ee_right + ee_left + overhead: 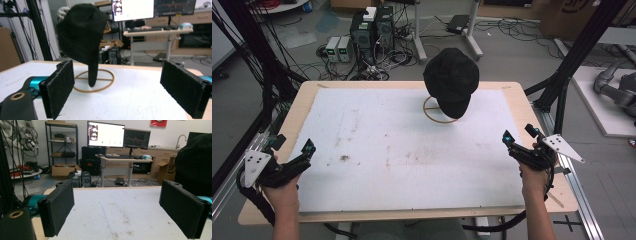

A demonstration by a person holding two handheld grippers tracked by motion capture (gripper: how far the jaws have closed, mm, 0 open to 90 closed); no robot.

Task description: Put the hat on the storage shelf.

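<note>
Stand [438, 111] mostly under black cap [451, 80]

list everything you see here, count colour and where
cap: 1, black, perched on the stand at the far middle of the table
stand: 1, wooden ring base with a crossbar, far middle of the white mat, under the cap
mat: 1, white with dark smudges, covering most of the table top
table: 1, light wood, edge showing around the mat
monitors: 2, lit, on a desk across the room
computer towers: 2, dark, on the floor beyond the table
left gripper: 1, black, near left edge, jaws apart, holding nothing
right gripper: 1, black, near right edge, jaws apart, holding nothing
hands: 2, one on each gripper
</note>
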